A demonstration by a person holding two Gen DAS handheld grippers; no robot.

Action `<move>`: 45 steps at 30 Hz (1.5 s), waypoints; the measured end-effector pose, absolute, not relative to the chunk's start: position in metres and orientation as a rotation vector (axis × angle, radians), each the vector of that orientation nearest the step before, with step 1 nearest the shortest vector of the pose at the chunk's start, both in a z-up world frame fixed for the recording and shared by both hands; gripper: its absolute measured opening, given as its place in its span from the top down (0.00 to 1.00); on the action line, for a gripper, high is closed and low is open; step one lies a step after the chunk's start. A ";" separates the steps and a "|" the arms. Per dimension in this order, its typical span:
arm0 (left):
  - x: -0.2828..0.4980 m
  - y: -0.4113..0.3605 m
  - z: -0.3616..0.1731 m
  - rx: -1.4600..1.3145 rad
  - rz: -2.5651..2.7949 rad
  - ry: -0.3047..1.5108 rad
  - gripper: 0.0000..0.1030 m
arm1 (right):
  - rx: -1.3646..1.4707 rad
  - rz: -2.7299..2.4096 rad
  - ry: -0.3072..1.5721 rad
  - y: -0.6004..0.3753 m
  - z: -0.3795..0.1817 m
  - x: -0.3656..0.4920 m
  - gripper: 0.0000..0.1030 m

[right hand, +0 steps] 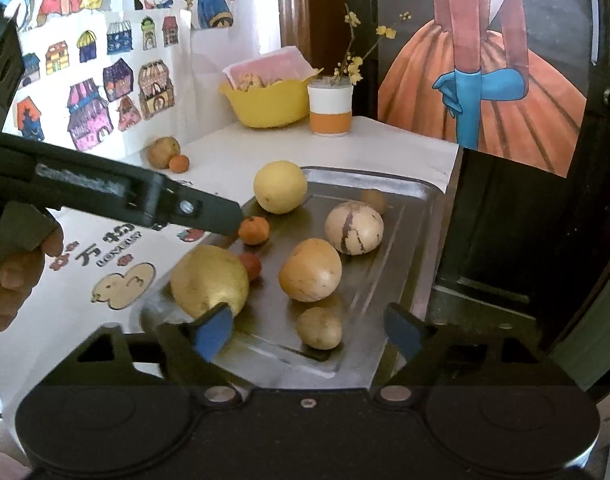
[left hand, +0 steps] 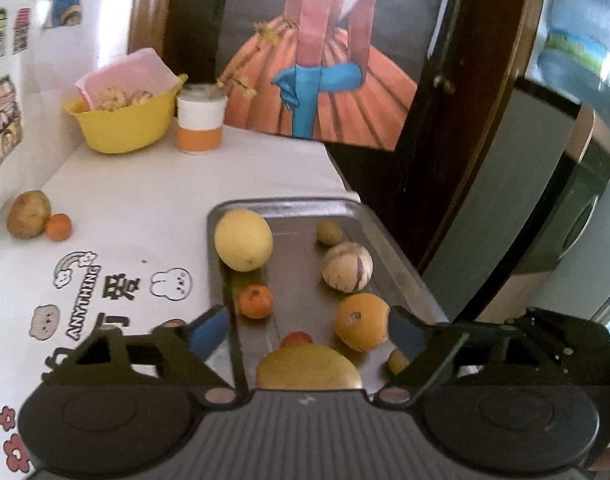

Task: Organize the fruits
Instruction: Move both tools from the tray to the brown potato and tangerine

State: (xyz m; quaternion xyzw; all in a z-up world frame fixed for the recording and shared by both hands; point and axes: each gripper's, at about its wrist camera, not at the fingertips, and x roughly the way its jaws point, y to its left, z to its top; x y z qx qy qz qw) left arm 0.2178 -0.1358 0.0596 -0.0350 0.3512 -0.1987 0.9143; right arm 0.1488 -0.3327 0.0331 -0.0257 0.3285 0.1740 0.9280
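- Metal tray (right hand: 421, 216): sits on the counter (left hand: 153, 200) at its right edge, long axis running away from you toward the wall painting.
- Tray contents: large yellow citrus (right hand: 280, 187) at the far left corner; striped pale melon (right hand: 354, 227) far right; orange fruit (right hand: 310, 270) in the middle; small tangerine (right hand: 253, 230) by the left rim; big yellow-green fruit (right hand: 209, 282) near left; small brown fruit (right hand: 319, 327) nearest you.
- Off tray: a brown fruit (left hand: 28, 214) and a small orange one (left hand: 59, 227), touching, far left on the counter.
- Your left gripper (left hand: 307, 330): spread wide, holding nothing, hovering over the tray's near end; in the right wrist view its finger reaches in from the left above the tray rim, your hand (right hand: 13, 276) wrapped on the handle.
- Your right gripper (right hand: 311, 334): spread wide, empty, over the near end of the tray.
- Hard to make out: a small red fruit (right hand: 251, 265) is half hidden behind the yellow-green one; the left view is motion-blurred.
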 end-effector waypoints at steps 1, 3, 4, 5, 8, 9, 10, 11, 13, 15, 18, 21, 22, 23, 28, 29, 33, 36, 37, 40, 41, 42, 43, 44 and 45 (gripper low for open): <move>0.215 -0.131 0.061 -0.080 -0.403 0.712 0.03 | -0.053 0.361 0.669 -0.332 0.035 0.146 0.05; 0.207 -0.121 0.064 -0.087 -0.382 0.688 0.01 | -0.061 0.371 0.662 -0.328 0.040 0.139 0.02; 0.202 -0.116 0.065 -0.085 -0.374 0.682 0.01 | -0.066 0.377 0.662 -0.326 0.042 0.136 0.01; 0.198 -0.111 0.065 -0.082 -0.368 0.680 0.01 | -0.072 0.382 0.663 -0.323 0.043 0.132 0.01; 0.183 -0.092 0.063 -0.084 -0.354 0.686 0.01 | -0.088 0.400 0.678 -0.314 0.045 0.121 0.01; 0.179 -0.086 0.061 -0.086 -0.349 0.694 0.01 | -0.097 0.410 0.690 -0.310 0.046 0.117 0.01; 0.175 -0.080 0.059 -0.086 -0.340 0.705 0.01 | -0.108 0.423 0.703 -0.305 0.045 0.113 0.01; 0.171 -0.073 0.056 -0.083 -0.329 0.719 0.01 | -0.122 0.437 0.717 -0.300 0.045 0.110 0.01; 0.165 -0.056 0.050 -0.059 -0.289 0.757 0.01 | -0.143 0.476 0.747 -0.289 0.045 0.106 0.01; 0.163 -0.039 0.044 -0.031 -0.225 0.800 0.01 | -0.149 0.525 0.783 -0.275 0.046 0.106 0.01; 0.167 -0.007 0.040 -0.038 -0.130 0.838 0.01 | -0.168 0.607 0.813 -0.250 0.050 0.111 0.01; 0.178 0.023 0.043 -0.093 -0.053 0.867 0.01 | -0.222 0.666 0.808 -0.222 0.059 0.122 0.01; 0.183 0.032 0.045 -0.120 -0.037 0.875 0.01 | -0.247 0.683 0.802 -0.211 0.063 0.128 0.01; 0.187 0.039 0.047 -0.143 -0.021 0.878 0.01 | -0.271 0.696 0.796 -0.202 0.068 0.135 0.01; 0.214 0.056 0.067 -0.278 -0.022 0.870 0.01 | -0.388 0.726 0.741 -0.168 0.098 0.183 0.01; 0.221 0.055 0.072 -0.298 -0.022 0.865 0.01 | -0.390 0.724 0.738 -0.165 0.104 0.195 0.01; 0.256 0.046 0.091 -0.311 0.003 0.836 0.01 | -0.361 0.712 0.722 -0.159 0.125 0.247 0.01; 0.289 0.035 0.102 -0.256 0.042 0.829 0.01 | -0.307 0.722 0.701 -0.163 0.129 0.281 0.01; 0.299 0.032 0.106 -0.218 0.043 0.824 0.01 | -0.287 0.732 0.699 -0.165 0.127 0.290 0.01; 0.331 0.020 0.114 -0.050 0.068 0.778 0.01 | -0.260 0.764 0.688 -0.167 0.118 0.316 0.01; 0.340 0.016 0.115 0.015 0.059 0.766 0.01 | -0.270 0.778 0.681 -0.168 0.114 0.323 0.01; 0.349 0.011 0.116 0.104 0.048 0.761 0.01 | -0.282 0.791 0.670 -0.167 0.111 0.328 0.01; 0.355 0.007 0.115 0.175 0.042 0.752 0.01 | -0.300 0.809 0.656 -0.167 0.107 0.333 0.01; 0.359 0.002 0.113 0.252 0.027 0.738 0.01 | -0.320 0.828 0.649 -0.166 0.103 0.337 0.01; 0.362 -0.004 0.110 0.350 0.010 0.724 0.01 | -0.342 0.853 0.648 -0.164 0.099 0.343 0.01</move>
